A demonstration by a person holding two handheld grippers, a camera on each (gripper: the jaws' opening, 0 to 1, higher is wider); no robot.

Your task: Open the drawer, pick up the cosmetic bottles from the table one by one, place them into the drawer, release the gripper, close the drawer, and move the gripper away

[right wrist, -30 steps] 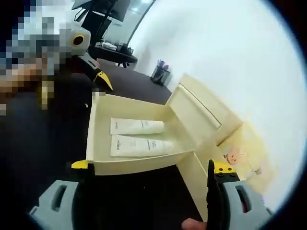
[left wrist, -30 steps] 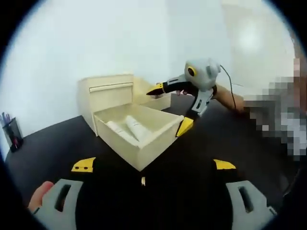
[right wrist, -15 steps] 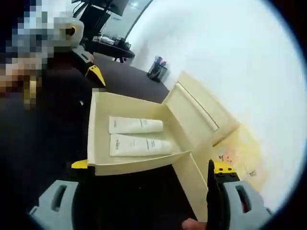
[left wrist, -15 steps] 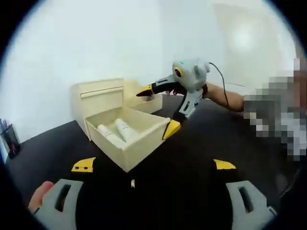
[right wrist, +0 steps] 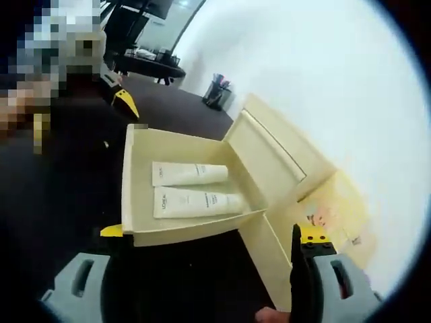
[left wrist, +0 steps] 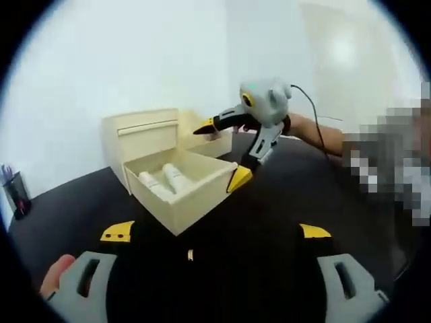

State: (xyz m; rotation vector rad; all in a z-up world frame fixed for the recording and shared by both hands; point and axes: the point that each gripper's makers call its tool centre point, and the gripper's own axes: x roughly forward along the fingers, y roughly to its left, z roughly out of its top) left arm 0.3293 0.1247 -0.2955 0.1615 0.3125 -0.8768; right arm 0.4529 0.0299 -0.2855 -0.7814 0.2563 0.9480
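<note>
Bright, even light; soft blur, fisheye edges.

drawer [right wrist: 182, 232]: pale cream wood
cosmetic bottles [right wrist: 195, 202]: white, dark lettering
table [left wrist: 269, 202]: black
right gripper [left wrist: 225, 151]: grey body, yellow-tipped black jaws
wall [left wrist: 101, 60]: white

The left gripper view looks low across the black counter [left wrist: 81, 195] toward the open drawer [left wrist: 182, 185] at eleven o'clock, well off. The right gripper view sits close above the drawer [right wrist: 182, 232], looking down into it. Both share the drawer and its two tubes [right wrist: 192, 188].
</note>
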